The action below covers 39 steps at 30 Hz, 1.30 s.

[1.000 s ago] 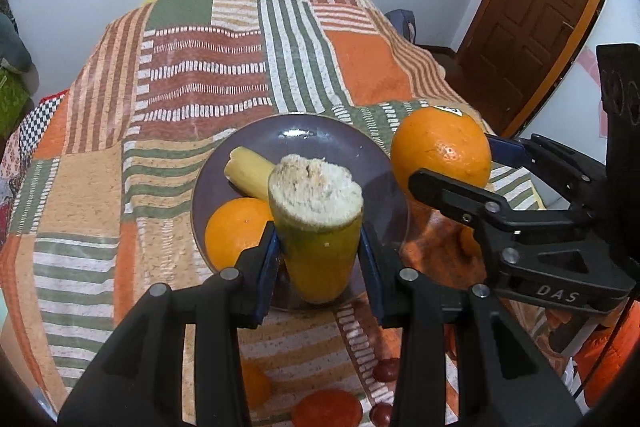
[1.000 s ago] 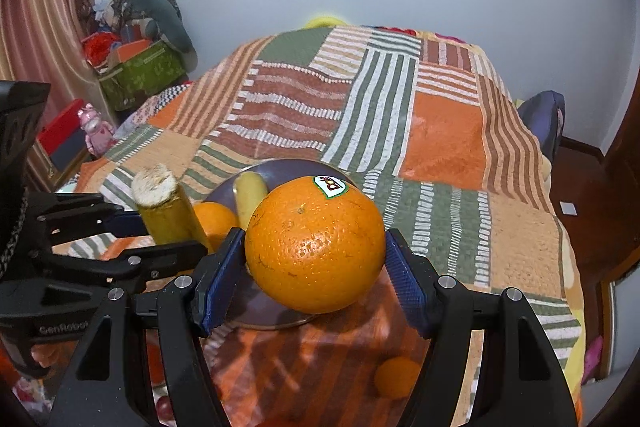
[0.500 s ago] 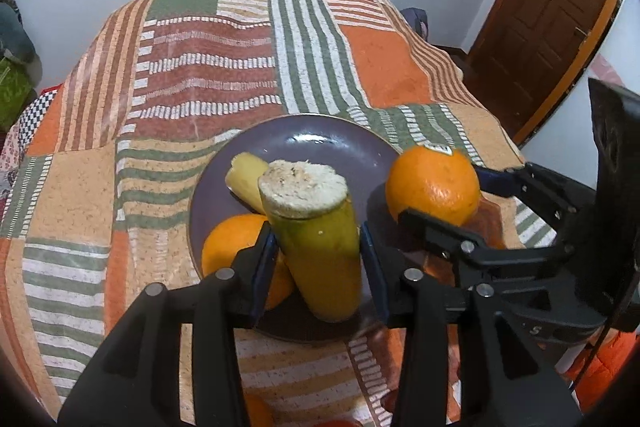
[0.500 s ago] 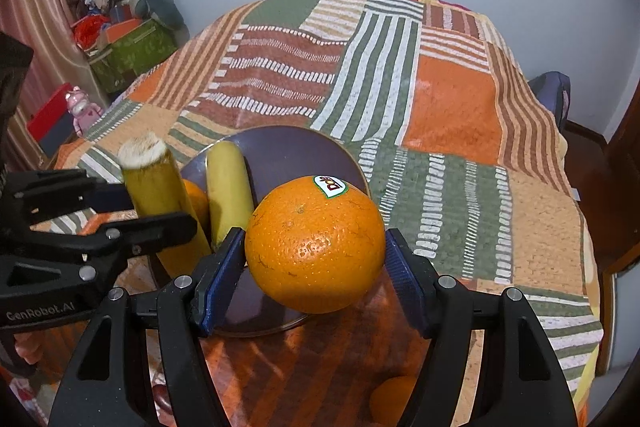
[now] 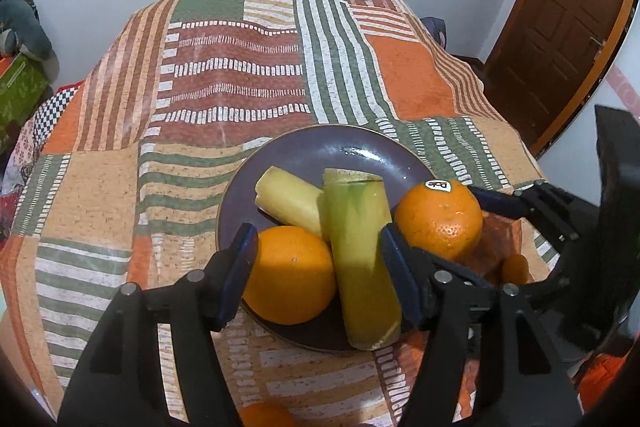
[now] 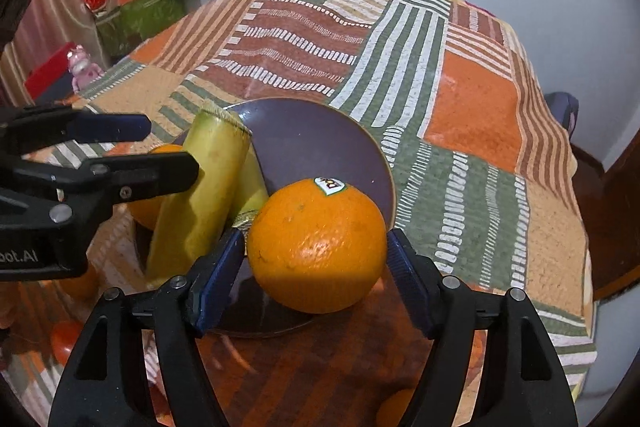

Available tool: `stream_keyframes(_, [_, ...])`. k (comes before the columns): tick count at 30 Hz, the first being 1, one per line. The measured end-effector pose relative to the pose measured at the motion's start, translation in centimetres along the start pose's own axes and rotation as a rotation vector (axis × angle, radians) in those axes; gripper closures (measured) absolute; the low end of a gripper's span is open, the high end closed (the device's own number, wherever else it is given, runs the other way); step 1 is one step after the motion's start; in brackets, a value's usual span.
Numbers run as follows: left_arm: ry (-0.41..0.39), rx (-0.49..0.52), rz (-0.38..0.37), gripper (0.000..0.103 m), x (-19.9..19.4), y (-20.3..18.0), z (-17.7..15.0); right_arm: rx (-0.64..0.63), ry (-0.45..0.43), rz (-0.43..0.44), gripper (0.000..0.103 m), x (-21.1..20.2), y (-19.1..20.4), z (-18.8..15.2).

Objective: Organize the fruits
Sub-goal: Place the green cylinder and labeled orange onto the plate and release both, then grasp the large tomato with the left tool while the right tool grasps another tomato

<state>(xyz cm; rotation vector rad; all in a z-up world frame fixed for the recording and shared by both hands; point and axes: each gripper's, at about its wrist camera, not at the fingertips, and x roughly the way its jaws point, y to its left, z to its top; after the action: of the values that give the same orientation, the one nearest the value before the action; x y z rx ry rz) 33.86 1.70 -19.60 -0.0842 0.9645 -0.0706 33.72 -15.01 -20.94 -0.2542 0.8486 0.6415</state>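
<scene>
The left gripper (image 5: 316, 267) has just been opening, its jaws apart around the yellow-green stalk (image 5: 362, 267) leaning on the plate (image 5: 320, 151). The right gripper (image 6: 316, 267) has just been widening too, the stickered orange (image 6: 318, 245) between its loosened jaws.

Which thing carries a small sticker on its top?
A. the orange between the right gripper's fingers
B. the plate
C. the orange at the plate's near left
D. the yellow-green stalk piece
A: the sticker sits on top of the orange between the fingers of the right gripper; the other orange on the plate shows none.
</scene>
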Motion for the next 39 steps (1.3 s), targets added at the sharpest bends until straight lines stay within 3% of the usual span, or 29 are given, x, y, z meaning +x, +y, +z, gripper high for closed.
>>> stream_keyframes(2, [-0.003, 0.002, -0.002, 0.04, -0.4, -0.1, 0.0, 0.004, -0.017, -0.01, 0.027, -0.7, -0.1, 0.2])
stream_keyframes(14, [-0.085, 0.039, 0.023, 0.04, -7.2, -0.4, -1.1, 0.042, -0.131, -0.046, 0.027, -7.6, 0.4, -0.2])
stream_keyframes(24, [-0.118, 0.072, 0.036, 0.039, -13.0, -0.6, -4.6, 0.063, -0.213, -0.07, 0.023, -13.4, 1.9, -2.4])
stream_keyframes(31, [-0.073, 0.078, 0.04, 0.038, -13.9, -0.4, -7.9, 0.087, -0.224, -0.079, 0.021, -15.2, 2.8, -5.0])
stream_keyframes(39, [0.037, 0.07, 0.024, 0.038, -11.7, -0.3, -12.1, 0.084, -0.161, -0.093, 0.021, -14.3, 3.1, -7.8])
